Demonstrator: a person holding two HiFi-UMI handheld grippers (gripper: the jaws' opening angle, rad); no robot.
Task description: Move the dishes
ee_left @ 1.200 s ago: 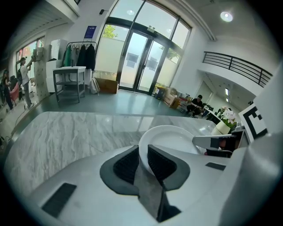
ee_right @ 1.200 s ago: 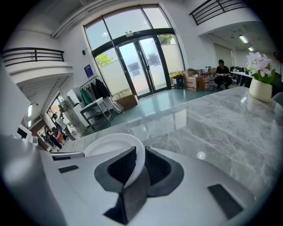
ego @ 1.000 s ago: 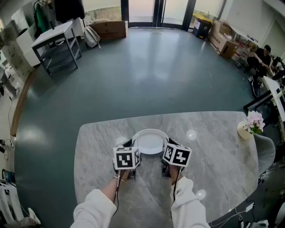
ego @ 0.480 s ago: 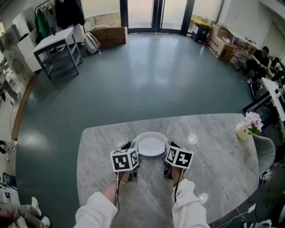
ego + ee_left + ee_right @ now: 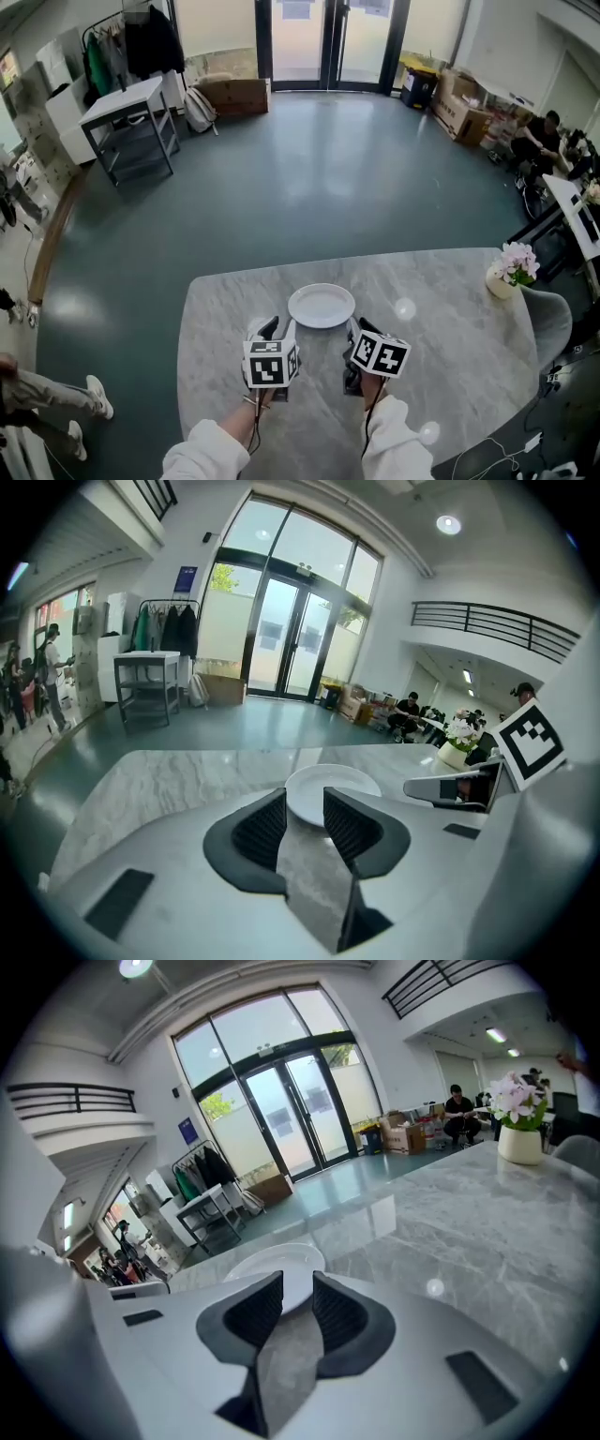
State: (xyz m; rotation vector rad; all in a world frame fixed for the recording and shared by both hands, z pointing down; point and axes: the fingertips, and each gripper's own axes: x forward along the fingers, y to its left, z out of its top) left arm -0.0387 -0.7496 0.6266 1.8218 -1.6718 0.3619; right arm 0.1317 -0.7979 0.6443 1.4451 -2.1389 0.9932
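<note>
Tabletop (image 5: 450,309): left hand (image 5: 255,401), right hand (image 5: 372,384) abreast before plate (image 5: 322,306).

White sleeves (image 5: 202,457); left gripper (image 5: 277,330), right gripper (image 5: 360,333): black-white marker cubes (image 5: 270,364), black ribbed pads (image 5: 262,827), thin cables (image 5: 248,405).

One white plate (image 5: 322,306) sits on one marble table (image 5: 450,328). Two grippers — one left gripper (image 5: 305,815), one right gripper (image 5: 297,1303). One vase of pink flowers (image 5: 506,272). Beyond — one grey desk (image 5: 129,101), one backpack (image 5: 198,108).
</note>
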